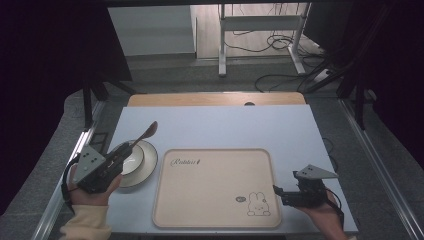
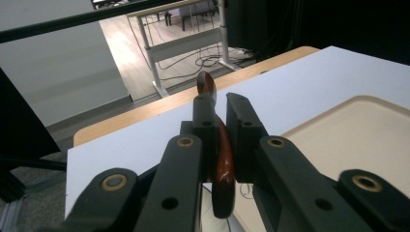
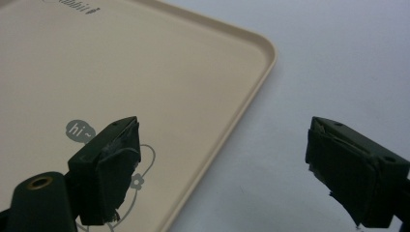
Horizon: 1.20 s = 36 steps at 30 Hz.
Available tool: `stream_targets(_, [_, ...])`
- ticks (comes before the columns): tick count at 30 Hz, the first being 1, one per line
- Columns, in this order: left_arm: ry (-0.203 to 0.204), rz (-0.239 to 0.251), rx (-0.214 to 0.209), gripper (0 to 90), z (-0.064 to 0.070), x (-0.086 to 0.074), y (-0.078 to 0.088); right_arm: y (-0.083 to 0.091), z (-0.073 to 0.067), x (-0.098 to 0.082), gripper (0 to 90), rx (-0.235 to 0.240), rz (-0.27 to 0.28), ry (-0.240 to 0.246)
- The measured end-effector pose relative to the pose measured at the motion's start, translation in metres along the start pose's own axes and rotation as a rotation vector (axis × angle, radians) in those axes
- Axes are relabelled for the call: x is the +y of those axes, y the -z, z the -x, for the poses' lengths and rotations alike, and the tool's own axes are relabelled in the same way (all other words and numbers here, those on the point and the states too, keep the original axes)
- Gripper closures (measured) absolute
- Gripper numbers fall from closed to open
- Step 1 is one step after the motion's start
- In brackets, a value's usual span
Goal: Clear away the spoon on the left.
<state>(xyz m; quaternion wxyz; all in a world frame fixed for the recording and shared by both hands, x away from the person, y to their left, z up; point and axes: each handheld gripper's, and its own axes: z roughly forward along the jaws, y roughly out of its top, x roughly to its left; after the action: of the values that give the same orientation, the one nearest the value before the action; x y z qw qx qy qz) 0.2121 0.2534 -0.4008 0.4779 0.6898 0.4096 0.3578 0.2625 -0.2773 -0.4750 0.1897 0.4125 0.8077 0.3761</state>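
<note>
Gripping a wooden spoon (image 2: 221, 159) in our left claw (image 1: 116, 161), we hold it above the plate (image 1: 145, 167), left of the tray (image 1: 216, 188); our right claw (image 3: 225, 166) gapes open over the tray's right edge.

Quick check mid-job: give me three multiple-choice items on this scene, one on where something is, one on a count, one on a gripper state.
1. Where does the bowl sit?
A. on the tray
B. on the plate, left of the tray
C. right of the tray

2. How many plates are on the table?
A. one
B. two
C. three

3. How does the left gripper stand?
A. open, empty
B. shut on the spoon
C. shut on the bowl

Key: 1 B, the high view shows bowl and plate beside the tray; 2 A, a single plate there; 3 B, the brown spoon is pinched between its jaws.
</note>
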Motion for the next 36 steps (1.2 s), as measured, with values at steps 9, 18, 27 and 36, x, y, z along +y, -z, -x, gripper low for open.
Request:
stream_targets(9, [-0.012,-0.024,-0.036,84.7,0.014,-0.001,-0.016,-0.001,0.000,0.000,12.6,0.005,-0.001,-0.001])
stream_targets(18, [-0.030,-0.034,-0.076,84.7,0.028,0.004,-0.033,0.000,0.001,-0.001,12.6,0.006,0.000,-0.001])
stream_targets(27, [-0.050,-0.060,-0.114,84.7,0.041,0.002,-0.045,0.000,0.001,-0.001,12.6,0.007,-0.002,0.001])
stream_targets(36, [-0.063,-0.086,-0.137,84.7,0.051,-0.001,-0.055,-0.001,0.000,-0.001,12.6,0.010,-0.005,0.000])
